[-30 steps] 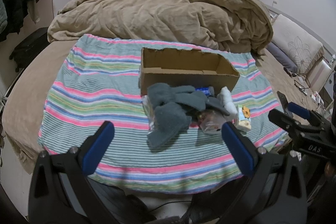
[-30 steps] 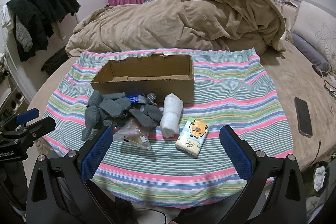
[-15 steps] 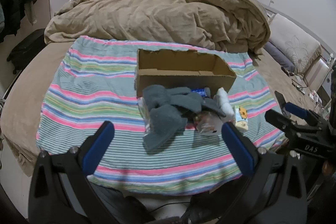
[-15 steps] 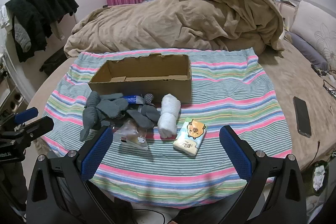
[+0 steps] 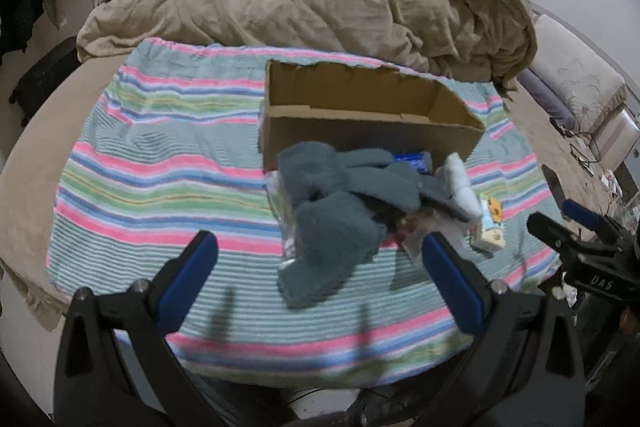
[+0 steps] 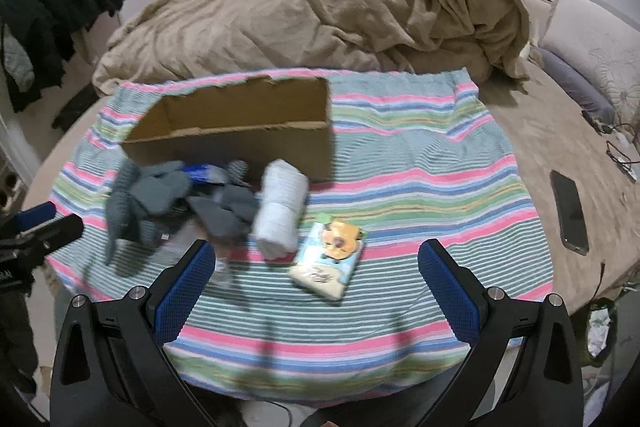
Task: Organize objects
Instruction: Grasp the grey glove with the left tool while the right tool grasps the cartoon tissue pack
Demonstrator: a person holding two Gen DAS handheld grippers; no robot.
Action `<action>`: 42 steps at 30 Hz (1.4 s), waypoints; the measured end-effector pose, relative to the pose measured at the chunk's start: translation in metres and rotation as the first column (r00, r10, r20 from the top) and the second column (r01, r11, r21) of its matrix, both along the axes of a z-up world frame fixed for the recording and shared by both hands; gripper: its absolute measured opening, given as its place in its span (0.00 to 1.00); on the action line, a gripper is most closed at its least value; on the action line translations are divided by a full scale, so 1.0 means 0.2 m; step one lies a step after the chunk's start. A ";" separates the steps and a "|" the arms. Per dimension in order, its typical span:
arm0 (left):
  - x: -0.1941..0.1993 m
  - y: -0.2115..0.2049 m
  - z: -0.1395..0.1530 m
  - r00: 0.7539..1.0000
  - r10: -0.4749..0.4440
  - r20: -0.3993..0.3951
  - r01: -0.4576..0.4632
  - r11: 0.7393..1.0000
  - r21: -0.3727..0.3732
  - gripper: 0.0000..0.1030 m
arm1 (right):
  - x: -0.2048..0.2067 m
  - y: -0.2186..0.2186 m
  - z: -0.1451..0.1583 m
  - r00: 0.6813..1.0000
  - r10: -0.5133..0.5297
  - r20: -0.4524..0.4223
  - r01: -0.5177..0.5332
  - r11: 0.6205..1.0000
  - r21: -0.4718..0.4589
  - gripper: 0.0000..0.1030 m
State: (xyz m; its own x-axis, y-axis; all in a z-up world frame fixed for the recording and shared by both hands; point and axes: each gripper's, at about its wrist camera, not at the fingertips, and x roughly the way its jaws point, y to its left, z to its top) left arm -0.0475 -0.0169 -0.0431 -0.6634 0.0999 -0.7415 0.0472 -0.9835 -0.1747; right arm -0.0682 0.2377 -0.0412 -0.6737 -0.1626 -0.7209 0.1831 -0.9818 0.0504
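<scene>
An open cardboard box (image 5: 372,119) (image 6: 240,139) sits on a striped cloth (image 5: 160,179) (image 6: 420,167) on the bed. In front of it lies a pile: grey socks (image 5: 332,211) (image 6: 152,195), a blue packet (image 5: 412,159) (image 6: 198,171), a rolled white towel (image 5: 460,183) (image 6: 280,211), a tissue pack with a cartoon face (image 5: 490,223) (image 6: 330,263) and a clear plastic bag (image 5: 412,231). My left gripper (image 5: 316,283) is open and empty, just short of the socks. My right gripper (image 6: 314,281) is open and empty, near the tissue pack.
A crumpled tan duvet (image 5: 320,7) (image 6: 320,11) lies behind the box. A black phone (image 6: 570,211) lies on the bed at the right, with cables (image 6: 618,155) beyond it. Dark clothes (image 6: 52,11) hang at the left. A pillow (image 6: 600,51) is at far right.
Both grippers have moved forward toward the pile; the objects appear larger and closer. Both stay open and nothing was picked up.
</scene>
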 end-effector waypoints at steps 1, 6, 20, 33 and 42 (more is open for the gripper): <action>-0.02 0.00 -0.01 1.000 0.000 0.000 0.000 1.000 0.002 0.99 | -0.02 0.02 -0.03 1.000 -0.008 0.012 0.008 1.000 0.003 1.00; -0.12 0.00 -0.10 1.000 -0.001 0.021 0.001 1.000 0.001 0.97 | -0.11 0.08 -0.15 0.997 -0.037 0.067 0.037 0.999 -0.001 1.00; -0.26 0.06 -0.26 0.995 -0.068 0.068 0.067 0.998 0.014 0.53 | -0.25 0.08 -0.39 0.983 -0.005 0.185 0.019 0.997 -0.075 0.75; -0.12 0.00 -0.12 0.999 -0.048 0.004 0.048 0.998 0.041 0.44 | -0.17 0.10 -0.31 0.989 0.017 0.150 -0.002 0.995 -0.098 0.52; -0.06 -0.02 0.05 0.997 -0.053 -0.058 0.057 0.997 0.057 0.42 | -0.11 0.09 -0.16 0.996 0.042 0.083 -0.032 0.993 -0.117 0.39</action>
State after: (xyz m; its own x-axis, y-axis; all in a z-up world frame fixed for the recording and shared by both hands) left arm -0.0589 -0.0206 -0.0333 -0.6966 0.1797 -0.6946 -0.0183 -0.9723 -0.2331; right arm -0.0896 0.2552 -0.0727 -0.6024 -0.2718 -0.7505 0.2097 -0.9611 0.1798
